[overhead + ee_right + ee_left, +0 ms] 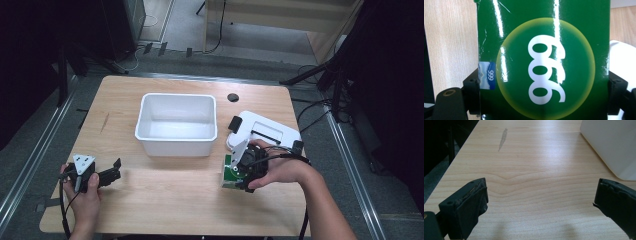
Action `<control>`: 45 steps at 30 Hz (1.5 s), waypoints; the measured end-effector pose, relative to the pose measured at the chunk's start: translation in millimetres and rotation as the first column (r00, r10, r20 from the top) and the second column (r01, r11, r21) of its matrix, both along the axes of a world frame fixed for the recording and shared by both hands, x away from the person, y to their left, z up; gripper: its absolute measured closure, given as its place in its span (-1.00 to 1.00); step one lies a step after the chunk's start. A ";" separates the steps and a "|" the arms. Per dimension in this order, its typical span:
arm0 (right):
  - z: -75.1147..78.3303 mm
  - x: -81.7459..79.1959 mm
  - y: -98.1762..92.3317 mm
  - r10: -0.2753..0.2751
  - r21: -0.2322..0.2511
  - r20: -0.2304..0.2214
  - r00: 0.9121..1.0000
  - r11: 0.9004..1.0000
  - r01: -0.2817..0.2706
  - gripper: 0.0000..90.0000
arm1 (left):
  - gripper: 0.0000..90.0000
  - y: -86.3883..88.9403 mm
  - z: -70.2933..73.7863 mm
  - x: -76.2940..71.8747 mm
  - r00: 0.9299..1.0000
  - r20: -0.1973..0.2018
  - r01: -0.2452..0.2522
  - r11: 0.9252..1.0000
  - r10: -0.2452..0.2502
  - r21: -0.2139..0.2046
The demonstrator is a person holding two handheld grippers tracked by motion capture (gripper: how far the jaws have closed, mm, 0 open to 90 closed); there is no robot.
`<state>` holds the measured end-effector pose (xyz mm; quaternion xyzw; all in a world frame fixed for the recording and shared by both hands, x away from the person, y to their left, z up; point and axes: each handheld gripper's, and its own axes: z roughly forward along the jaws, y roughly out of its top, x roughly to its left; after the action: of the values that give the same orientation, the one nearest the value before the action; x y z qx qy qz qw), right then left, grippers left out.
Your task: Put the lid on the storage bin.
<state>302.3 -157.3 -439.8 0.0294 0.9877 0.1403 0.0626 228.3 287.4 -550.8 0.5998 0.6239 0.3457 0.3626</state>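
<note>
A glossy green box (pixel 544 50) with white digits in a yellow-green circle and a small blue label on its edge stands between the jaws of my right gripper (pixel 544 95). The jaws press on its two sides. From above, the green box (pixel 229 173) is at the table's front right, just above or on the wood, under my right gripper (pixel 242 170) and hand. My left gripper (pixel 114 171) rests at the front left, pointing right. Its jaws (pixel 541 195) stand wide apart with only bare wood between them.
A white plastic bin (pixel 175 145) sits mid-table, and its corner (pixel 614 145) is ahead of the left gripper. A white device (pixel 267 129) with a black slot lies behind the right hand. A small black disc (pixel 233 97) lies near the far edge.
</note>
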 end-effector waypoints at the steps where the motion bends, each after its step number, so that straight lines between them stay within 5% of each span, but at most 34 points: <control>1: 0.0 0.0 0.0 0.000 0.000 0.000 1.000 1.000 0.000 -0.64 | -1.00 0.0 0.0 0.0 1.000 0.000 0.000 1.000 0.000 0.000; 45: 79.5 50.1 0.7 -0.021 0.000 0.070 0.997 1.000 0.021 -0.65 | -1.00 1.1 0.0 0.5 1.000 -0.005 0.002 1.000 -0.002 -0.006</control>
<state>352.4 -156.6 -360.3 0.0348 0.9846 0.1401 0.0987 228.8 288.5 -550.9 0.6001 0.6253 0.3420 0.3632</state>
